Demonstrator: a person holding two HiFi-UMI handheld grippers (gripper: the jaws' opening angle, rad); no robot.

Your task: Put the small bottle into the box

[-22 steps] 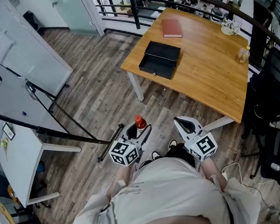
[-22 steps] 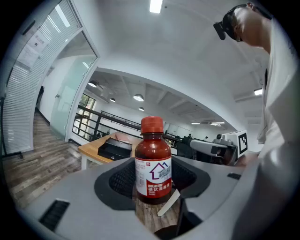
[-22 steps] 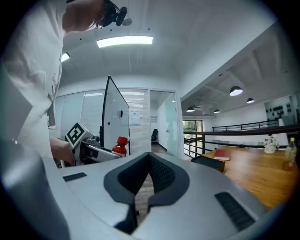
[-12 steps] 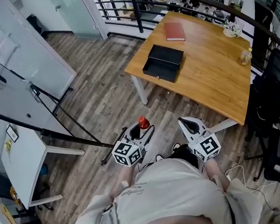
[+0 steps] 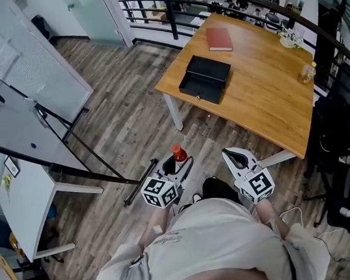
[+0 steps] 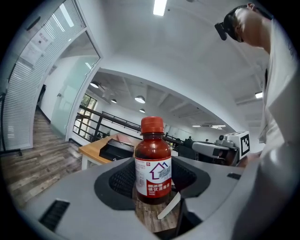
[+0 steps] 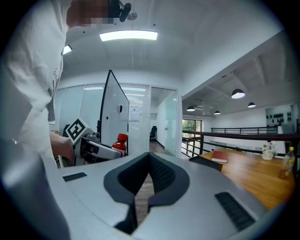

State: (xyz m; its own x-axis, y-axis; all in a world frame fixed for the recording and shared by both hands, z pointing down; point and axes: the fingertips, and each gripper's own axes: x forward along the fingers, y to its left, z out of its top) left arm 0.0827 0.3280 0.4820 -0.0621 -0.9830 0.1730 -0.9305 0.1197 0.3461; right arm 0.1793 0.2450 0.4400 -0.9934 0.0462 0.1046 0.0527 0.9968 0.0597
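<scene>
1. The person stands on the wooden floor [image 5: 127,119] short of the tabletop [image 5: 271,99]. Both tools are held low in front of the waist, side by side, with their marker cubes nearest the body and their tips aimed toward the tabletop.
2. The left tongs [image 5: 173,167] are tipped so that their tips point upward and forward. Their jaws stand wide and are clamped on the small bottle [image 6: 153,168], with a dark pad against each side of it.
3. The right tongs [image 5: 229,155] are level with the left ones and near them, not touching. Their jaws are drawn together to a thin slit with nothing between them, and only floor shows through the gap.
4. The black box [image 5: 204,79] sits on the near left corner of the tabletop. Its top is open and its inside shows only dark lining. A small pale fitting sits on its front wall.
5. A red book [image 5: 219,39] lies flat on the tabletop beyond the box. A yellowish bottle [image 5: 305,71] stands at the right edge, well apart from the box.
6. The small bottle is upright in the left tongs, up off the floor. It has a red cap, a dark reddish body and a white and red label facing the left gripper view. It is well short of the tabletop, and the box lies ahead of it and slightly to the right.
</scene>
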